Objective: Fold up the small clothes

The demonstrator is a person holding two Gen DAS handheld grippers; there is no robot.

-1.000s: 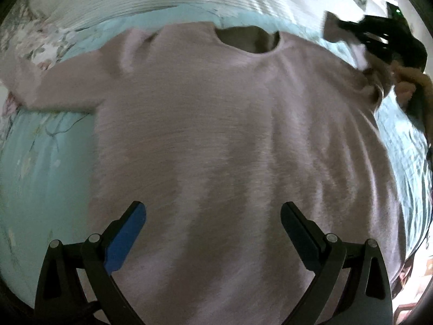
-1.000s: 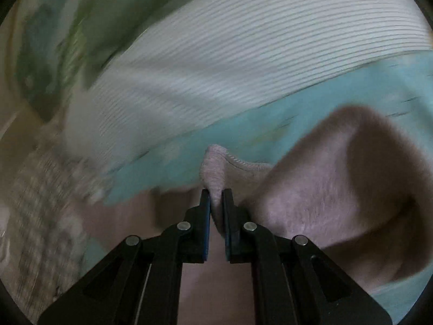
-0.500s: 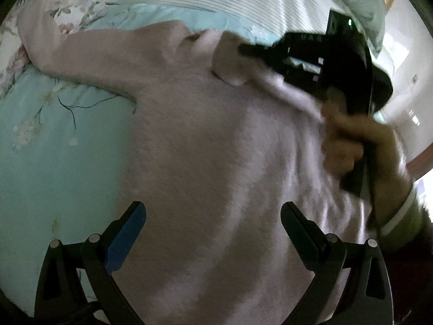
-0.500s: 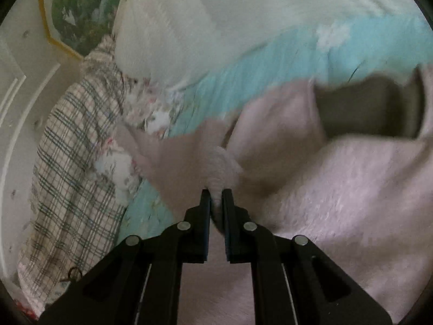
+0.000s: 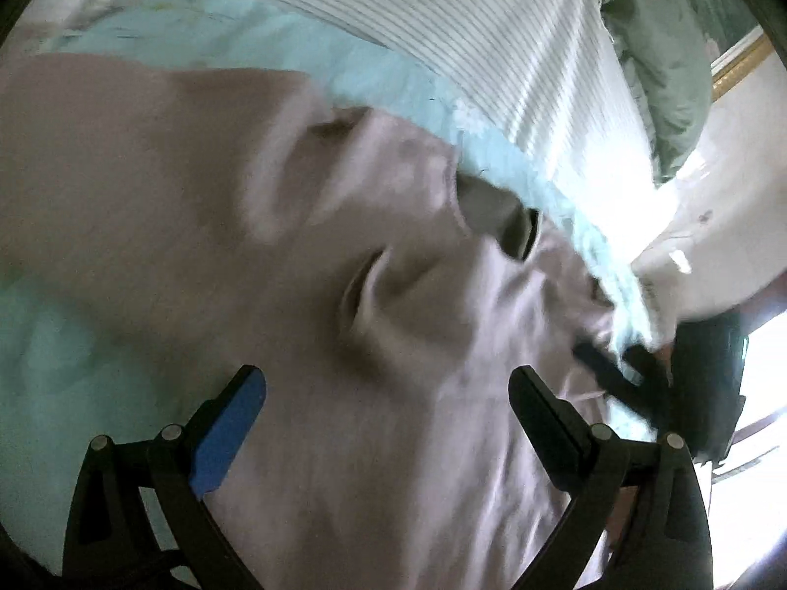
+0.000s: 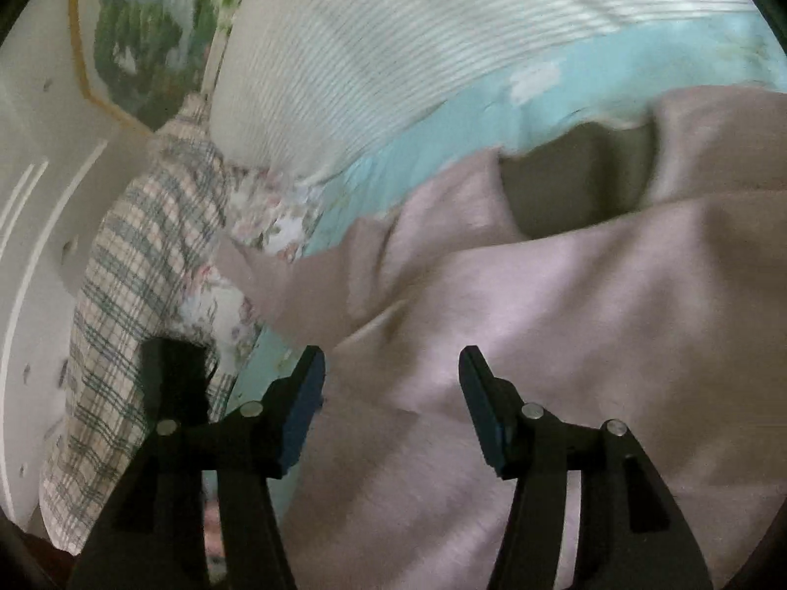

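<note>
Pink sweater (image 5: 305,255) lies flat — neckline (image 5: 497,219) toward the striped bedding (image 5: 472,29).

The sweater's (image 5: 344,295) hem runs off frame, and motion blurs the right claw (image 5: 615,368).

The left tool (image 5: 388,423) hangs over the pink sweater (image 5: 305,255) with its jaws spread wide and nothing between them. The right tool (image 6: 391,393), also above the sweater, has just been opening its jaws; they stand apart with nothing gripped.
</note>
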